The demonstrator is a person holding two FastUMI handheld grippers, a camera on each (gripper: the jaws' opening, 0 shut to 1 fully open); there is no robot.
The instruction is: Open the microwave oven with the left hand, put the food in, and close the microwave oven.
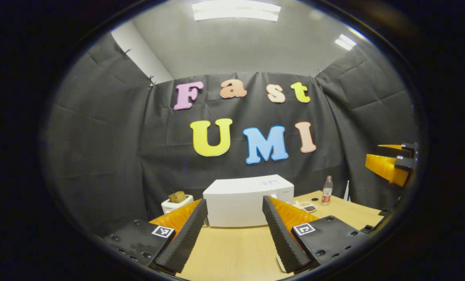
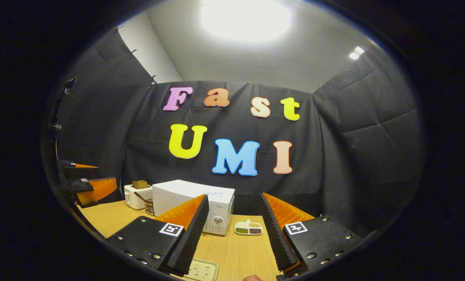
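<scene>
I'm at the very start here, with the microwave (image 1: 248,201) shut and standing well ahead on the wooden table (image 1: 232,253), square between my left gripper (image 1: 232,234) fingers in the left gripper view. To open it well I judge I should bring the left gripper in low and level toward the door's edge on the control-panel side, hook or pinch there rather than push, and swing along the door's arc so the body doesn't slide on the table (it looks light and unanchored). The left jaws are spread wide and hold nothing, touching nothing. The right gripper (image 2: 232,238) is likewise spread wide and empty. The food, a small divided tray (image 2: 248,228) of what look like beans or grains, lies on the table just beside the microwave's panel side, apart from both grippers, and a toaster (image 2: 137,195) stands on the microwave's other side
</scene>
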